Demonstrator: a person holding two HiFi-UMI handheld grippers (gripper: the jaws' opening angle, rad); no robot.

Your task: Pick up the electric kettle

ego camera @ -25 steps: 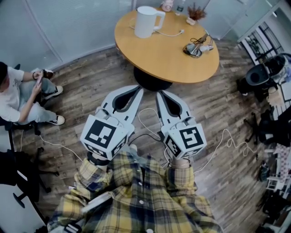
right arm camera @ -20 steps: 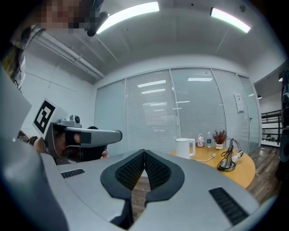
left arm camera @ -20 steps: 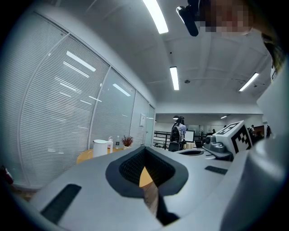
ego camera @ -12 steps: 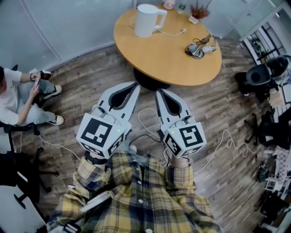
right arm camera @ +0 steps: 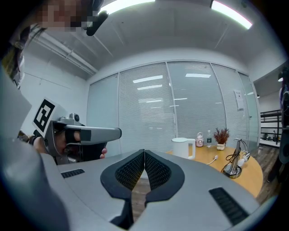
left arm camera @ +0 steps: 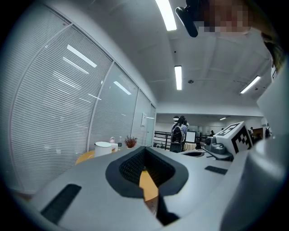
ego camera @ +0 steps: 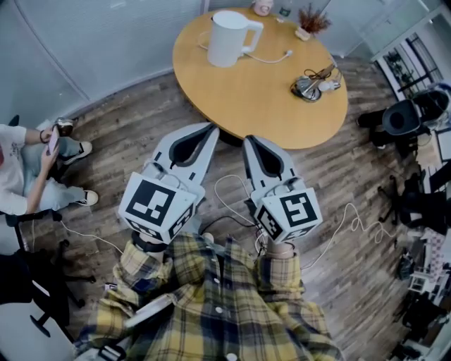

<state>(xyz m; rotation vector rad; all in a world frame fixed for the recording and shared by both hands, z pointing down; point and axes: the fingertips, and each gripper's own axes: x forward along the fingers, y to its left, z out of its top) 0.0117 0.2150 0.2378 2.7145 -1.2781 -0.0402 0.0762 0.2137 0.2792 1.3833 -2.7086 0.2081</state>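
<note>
Wood-plank flooring (ego camera: 134, 130) runs under a round wooden table (ego camera: 261, 95), and I stand on the near side of that table looking steeply down at it. The electric kettle (ego camera: 229, 39), white with its handle turned to the right, sits upright on the table's far left part, close to the rim. A white cord (ego camera: 271, 56) trails from beside the kettle toward the table's middle. On the right side of the table lies a round metal base (ego camera: 306, 88) tangled in dark cables, and at the far edge stands a small potted plant (ego camera: 310, 21).

I hold my left gripper (ego camera: 211, 128) short of the table's near edge, pointing at it. Its jaw tips meet, nothing is caught in them, and only a sliver of the tabletop shows through the hollow behind the tips. My right gripper (ego camera: 248, 139) sits just beside it, also short of the near edge, with its ribbed pads pressed flat together and nothing between them. Both are well apart from the kettle.

Left of the table, a seated person (ego camera: 28, 169) looks at a phone. Right of the table stands a dark office chair (ego camera: 405, 116). Blinds (ego camera: 106, 42) cover the glass wall beyond the table.
</note>
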